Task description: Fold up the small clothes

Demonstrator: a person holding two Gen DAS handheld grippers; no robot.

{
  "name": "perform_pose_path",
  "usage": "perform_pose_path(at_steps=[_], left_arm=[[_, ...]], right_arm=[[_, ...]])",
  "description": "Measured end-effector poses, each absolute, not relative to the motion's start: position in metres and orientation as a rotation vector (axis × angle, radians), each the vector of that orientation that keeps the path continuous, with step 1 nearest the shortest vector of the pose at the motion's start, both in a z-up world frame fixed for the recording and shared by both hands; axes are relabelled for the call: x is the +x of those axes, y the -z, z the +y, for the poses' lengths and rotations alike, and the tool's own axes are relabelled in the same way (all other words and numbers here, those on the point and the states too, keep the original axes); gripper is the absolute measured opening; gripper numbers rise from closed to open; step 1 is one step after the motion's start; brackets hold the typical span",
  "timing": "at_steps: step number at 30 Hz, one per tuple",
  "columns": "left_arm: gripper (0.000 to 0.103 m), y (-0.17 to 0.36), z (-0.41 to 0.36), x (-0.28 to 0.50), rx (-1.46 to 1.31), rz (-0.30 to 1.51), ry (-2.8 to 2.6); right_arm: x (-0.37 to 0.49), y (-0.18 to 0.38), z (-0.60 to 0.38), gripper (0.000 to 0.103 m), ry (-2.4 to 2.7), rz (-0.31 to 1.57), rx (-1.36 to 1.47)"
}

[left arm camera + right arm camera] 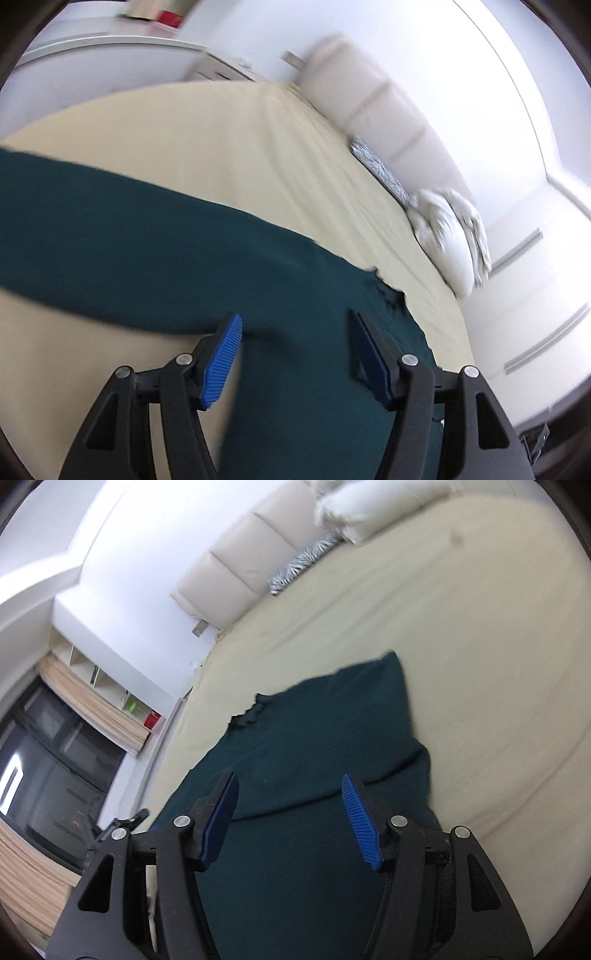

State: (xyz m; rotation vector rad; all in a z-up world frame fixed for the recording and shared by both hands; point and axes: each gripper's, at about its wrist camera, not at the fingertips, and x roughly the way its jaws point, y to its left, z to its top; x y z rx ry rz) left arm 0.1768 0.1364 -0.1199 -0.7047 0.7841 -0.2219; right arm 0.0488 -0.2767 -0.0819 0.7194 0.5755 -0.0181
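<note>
**Dark green garment lies flat on the bed, both claws apart above it**

The dark green garment (155,236) is spread on the cream bed sheet (207,133), directly under and ahead of both claws. The left claw (295,354) stands moderately wide, its blue ribbed pads (221,362) apart with nothing pinched between them; the cloth shows through the gap, lying on the bed below. From this claw the garment runs forward and away to the left as one long band, and a ragged dark edge of it sits just ahead and to the right of the right-hand finger. Beyond the garment the sheet stretches on bare. Farther ahead and to the right, a white pillow (447,236) and a zebra-patterned cushion (376,166) lean against a padded pale headboard (373,96). This view is blurred.

The right claw (291,819) is likewise moderately wide, with its pads (360,823) clear of the fabric and nothing gripped. Just in front of it the dark green garment (303,738) shows a folded layer, whose edge crosses right ahead of the fingertips; one corner points away from the claw. To the claw's right lies open cream bed sheet (461,657). Far ahead are the headboard (251,554), the zebra-patterned cushion (299,570) and the white pillow (362,513). Off to the left, beyond the bed edge, are a dark window (48,775) and a shelf unit (107,683).
</note>
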Motion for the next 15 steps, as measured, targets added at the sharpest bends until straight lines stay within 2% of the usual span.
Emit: perform_pose_path(at_steps=[4,10,15], left_arm=[[0.07,0.141,0.228,0.136,-0.914,0.75,0.054],[0.07,0.171,0.314,0.099,-1.223,0.666,-0.068],[0.07,0.188,0.334,0.094,-1.391,0.618,-0.124]], right_arm=[[0.034,0.048,-0.228,0.075,-0.007,0.526,0.591],[0.048,0.023,-0.158,0.079,-0.116,0.523,0.545],[0.052,0.016,-0.131,0.08,-0.167,0.559,0.624]])
